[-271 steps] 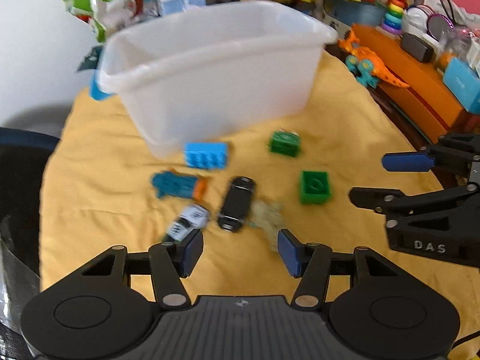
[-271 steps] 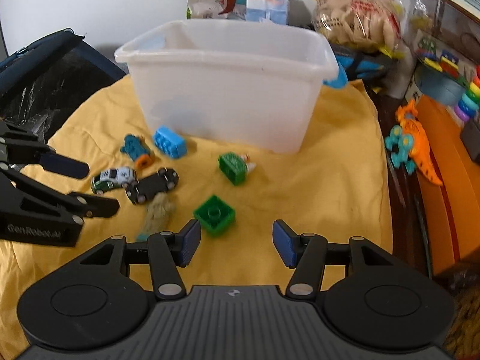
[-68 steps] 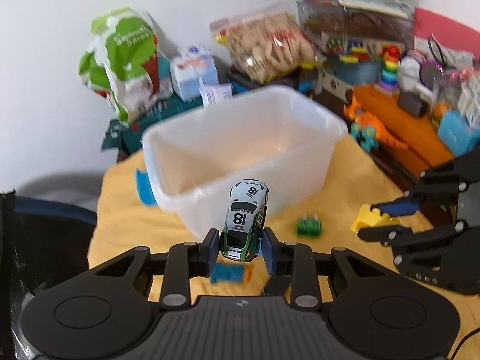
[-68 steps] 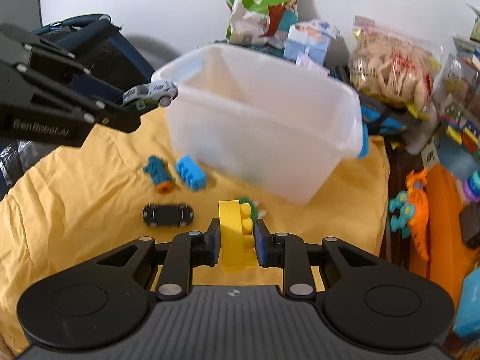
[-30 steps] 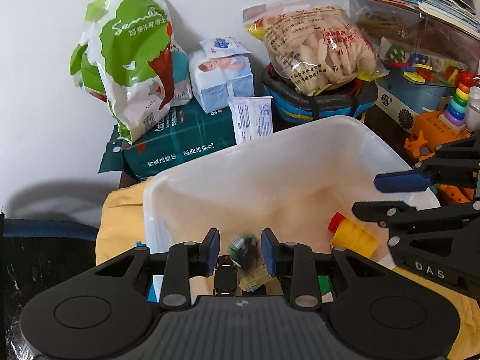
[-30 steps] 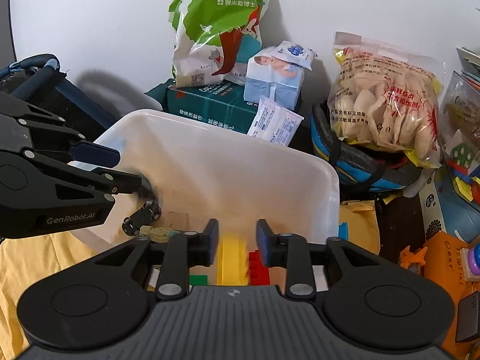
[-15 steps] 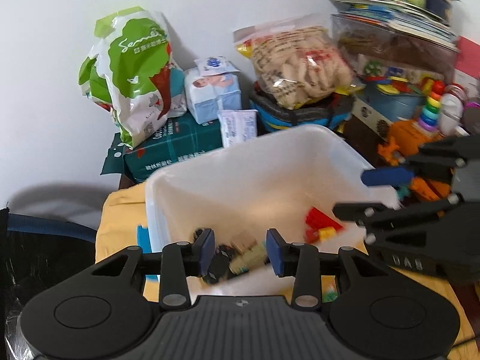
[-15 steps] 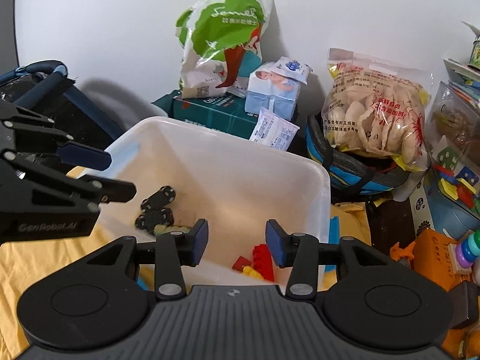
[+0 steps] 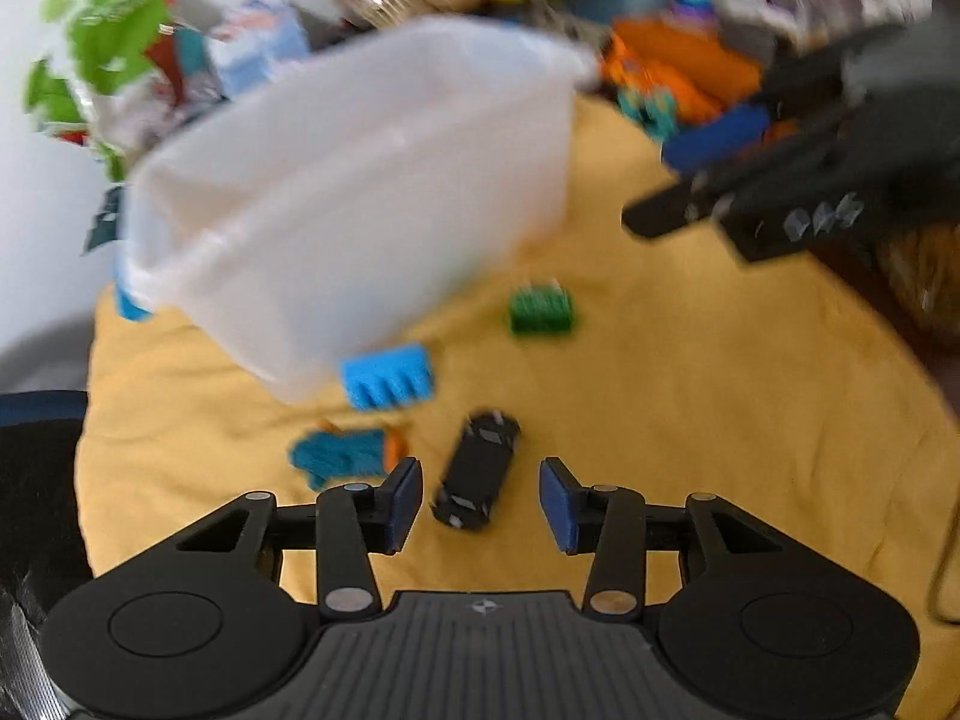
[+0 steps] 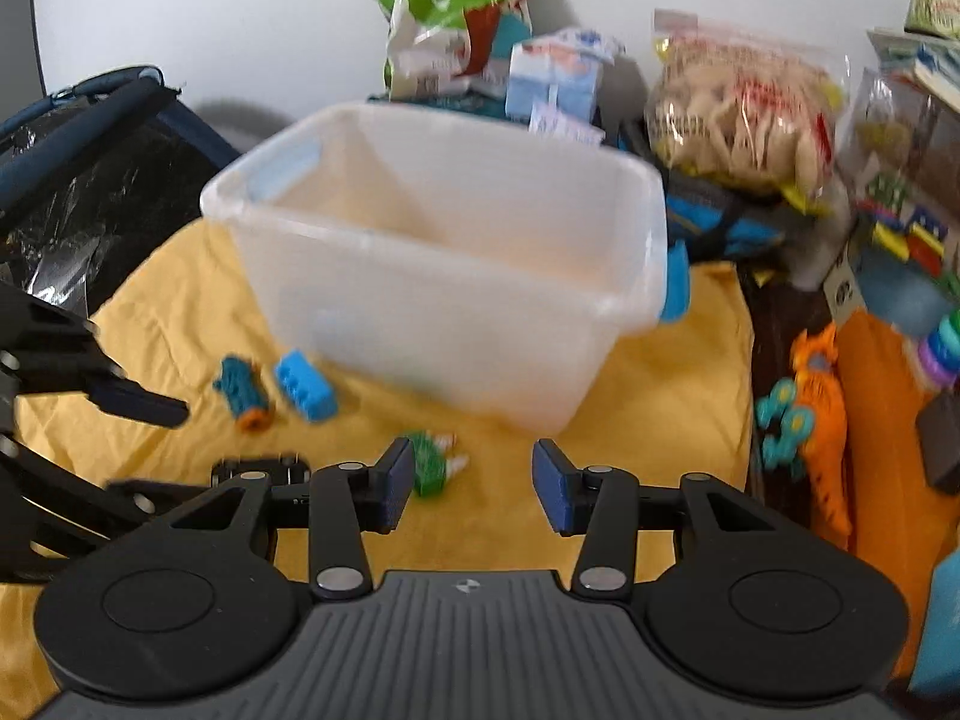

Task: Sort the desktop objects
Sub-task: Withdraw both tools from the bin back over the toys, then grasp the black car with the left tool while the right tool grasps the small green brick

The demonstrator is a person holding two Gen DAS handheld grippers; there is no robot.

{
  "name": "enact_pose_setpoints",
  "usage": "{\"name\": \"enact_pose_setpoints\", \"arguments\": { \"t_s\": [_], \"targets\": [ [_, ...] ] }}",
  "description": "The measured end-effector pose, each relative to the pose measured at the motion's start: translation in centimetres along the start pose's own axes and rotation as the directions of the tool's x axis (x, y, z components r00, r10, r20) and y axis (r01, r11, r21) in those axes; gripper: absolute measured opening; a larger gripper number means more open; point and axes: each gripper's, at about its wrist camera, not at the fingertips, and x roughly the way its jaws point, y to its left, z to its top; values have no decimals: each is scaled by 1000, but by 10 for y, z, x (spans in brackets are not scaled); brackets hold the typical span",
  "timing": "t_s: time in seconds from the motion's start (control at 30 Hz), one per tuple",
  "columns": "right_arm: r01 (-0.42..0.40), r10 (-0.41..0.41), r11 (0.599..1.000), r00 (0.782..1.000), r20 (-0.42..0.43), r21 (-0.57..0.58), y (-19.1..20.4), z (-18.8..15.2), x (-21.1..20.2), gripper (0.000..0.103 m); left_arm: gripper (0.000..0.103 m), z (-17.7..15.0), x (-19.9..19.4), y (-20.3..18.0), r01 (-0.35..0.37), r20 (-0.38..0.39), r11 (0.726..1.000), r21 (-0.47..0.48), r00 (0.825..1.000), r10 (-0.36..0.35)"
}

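Note:
A translucent white bin (image 9: 360,180) (image 10: 456,276) stands on a yellow cloth (image 9: 690,408). On the cloth lie a black toy car (image 9: 477,477), a blue brick (image 9: 389,375) (image 10: 305,393), a teal and orange toy (image 9: 345,456) (image 10: 240,390) and a green brick (image 9: 540,311) (image 10: 427,462). My left gripper (image 9: 480,504) is open and empty, low over the black car. My right gripper (image 10: 474,486) is open and empty, just above the cloth with the green brick by its left finger. It also shows in the left wrist view (image 9: 708,180). Both views are blurred.
Snack bags (image 10: 744,120), boxes and a green bag (image 10: 456,6) stand behind the bin. An orange dinosaur toy (image 10: 816,408) and other toys lie at the right beyond the cloth's edge. A dark chair (image 10: 90,162) is at the left.
Both grippers have dropped from above the bin down to the cloth in front of it, open and empty. Earlier they let the white car and yellow brick fall into the bin.

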Motion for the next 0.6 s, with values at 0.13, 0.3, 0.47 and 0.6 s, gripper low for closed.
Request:
{"name": "enact_pose_setpoints", "arguments": {
  "t_s": [0.13,0.3,0.47,0.6],
  "targets": [
    [5,-5,1000,1000,-30,3,0,-13,3,48,47,6,24,2,5,-56,1000,-16,998,-6],
    [15,-14,1000,999,-52,17,0,-23,4,48,47,17,41,6,47,-59,998,-31,997,-49],
    [18,-17,1000,998,-55,25,1,-23,9,48,22,14,53,8,-3,-74,999,-49,997,-1],
    [9,-8,1000,998,-61,17,4,-21,22,48,22,10,39,8,15,-39,999,-36,999,-16]
  ]
}}
